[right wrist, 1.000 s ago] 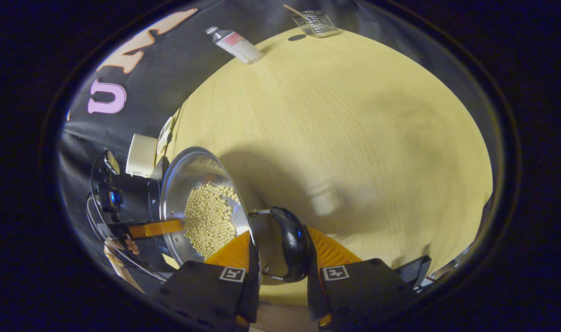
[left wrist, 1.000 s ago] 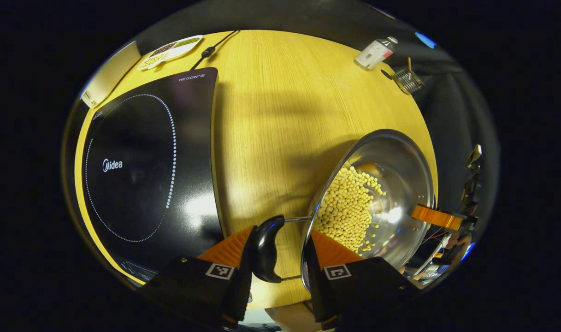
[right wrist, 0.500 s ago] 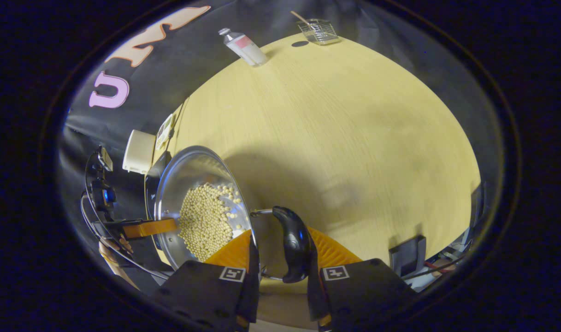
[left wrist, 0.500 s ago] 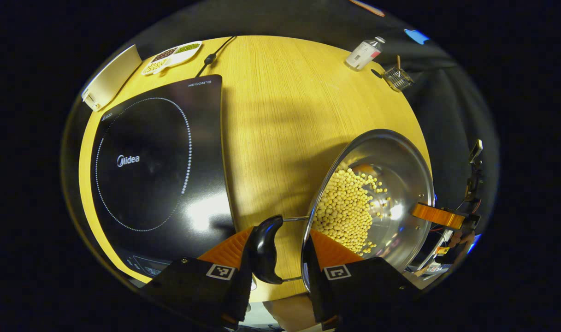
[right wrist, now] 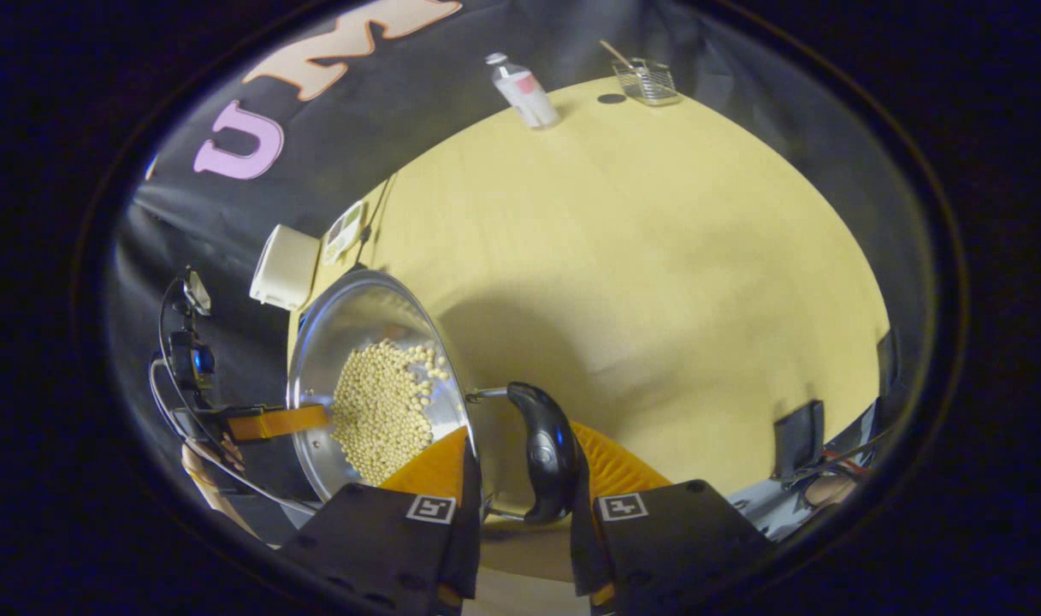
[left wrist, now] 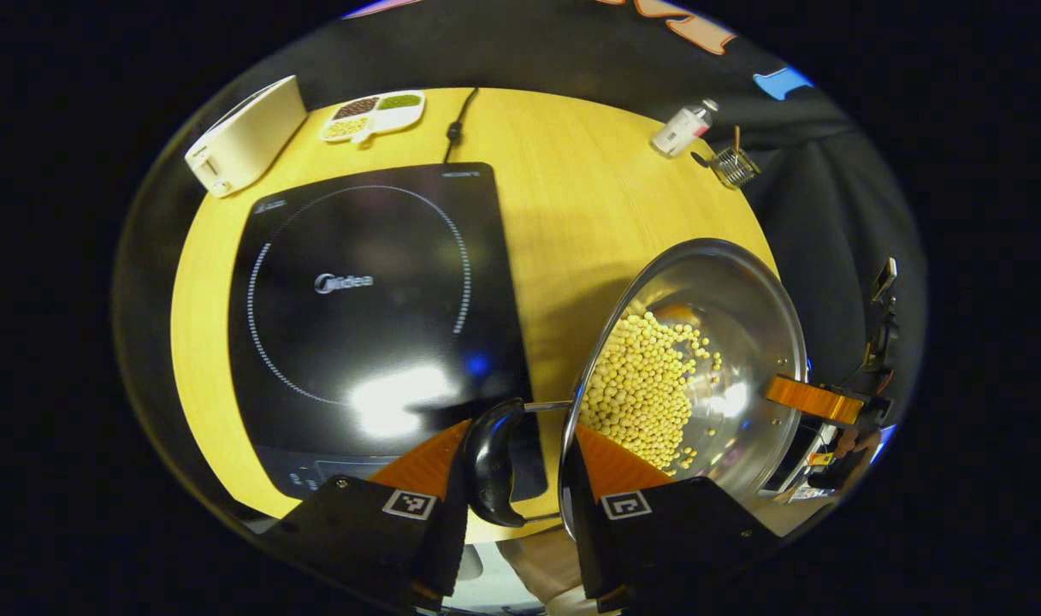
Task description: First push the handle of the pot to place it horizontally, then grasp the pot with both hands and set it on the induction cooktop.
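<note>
A bottle (left wrist: 683,130) and wire basket (left wrist: 733,166) stood far across the table (left wrist: 571,197), while both the left gripper (left wrist: 513,466) and right gripper (right wrist: 520,466) clamped the handles of the pot (left wrist: 725,282), held just beside the cooktop (left wrist: 357,291).

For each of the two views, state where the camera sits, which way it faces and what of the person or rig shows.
Left gripper view: rides the left gripper, facing across the pot handle to the induction cooktop; the right gripper shows beyond the pot.
Right gripper view: rides the right gripper, facing over the table; the left gripper and a hand show.
Shared: pot, beans, bottle.
</note>
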A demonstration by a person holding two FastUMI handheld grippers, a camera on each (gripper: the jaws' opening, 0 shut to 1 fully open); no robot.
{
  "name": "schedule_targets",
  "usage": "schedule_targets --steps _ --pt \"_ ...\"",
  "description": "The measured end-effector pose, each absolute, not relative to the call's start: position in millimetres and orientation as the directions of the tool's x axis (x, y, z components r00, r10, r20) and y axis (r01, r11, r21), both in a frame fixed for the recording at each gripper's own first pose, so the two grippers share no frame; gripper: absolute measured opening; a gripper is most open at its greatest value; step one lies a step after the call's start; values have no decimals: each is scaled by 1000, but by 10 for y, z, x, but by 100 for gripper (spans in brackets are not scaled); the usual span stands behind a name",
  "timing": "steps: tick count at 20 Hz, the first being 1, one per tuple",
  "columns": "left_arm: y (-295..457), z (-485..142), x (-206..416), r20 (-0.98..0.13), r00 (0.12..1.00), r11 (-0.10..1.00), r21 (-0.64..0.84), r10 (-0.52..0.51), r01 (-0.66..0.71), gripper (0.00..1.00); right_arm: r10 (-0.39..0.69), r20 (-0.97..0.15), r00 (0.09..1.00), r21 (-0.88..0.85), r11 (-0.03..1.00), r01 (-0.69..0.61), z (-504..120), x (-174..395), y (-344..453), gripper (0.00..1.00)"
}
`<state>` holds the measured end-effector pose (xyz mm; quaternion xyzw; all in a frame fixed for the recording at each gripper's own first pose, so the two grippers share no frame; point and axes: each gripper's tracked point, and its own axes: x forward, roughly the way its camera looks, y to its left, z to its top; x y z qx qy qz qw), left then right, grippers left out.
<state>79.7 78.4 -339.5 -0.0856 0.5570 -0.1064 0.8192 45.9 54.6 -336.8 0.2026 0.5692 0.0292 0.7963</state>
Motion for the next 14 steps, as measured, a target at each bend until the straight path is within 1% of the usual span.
schedule_targets --steps 4,5,7,11,12,13,14 --pt "1265 -3348 790 -890 380 966 -251 -253 55 55 291 -888 355 362 920 152 -3345 563 1018 46" --pt "1377 -3348 794 -890 382 967 -251 -250 48 58 290 -888 356 358 923 140 -3342 594 1119 46" --pt "1597 -3357 830 -887 390 967 -254 -246 31 55 290 -886 361 355 926 127 -3342 675 1325 46" --pt "2027 -3361 954 -883 413 971 -237 -223 18 56 295 -886 358 356 927 116 -3393 863 1750 46" --pt "2133 -3367 1006 -882 420 973 -231 -215 13 56 298 -885 357 358 927 114 -3403 921 1855 39" --pt "2233 -3375 1054 -880 428 975 -223 -205 9 55 301 -884 358 360 926 110 -3428 993 1951 46" --pt "2348 -3384 1090 -880 434 976 -216 -195 1 55 302 -885 355 360 927 108 -3457 1056 2063 46"
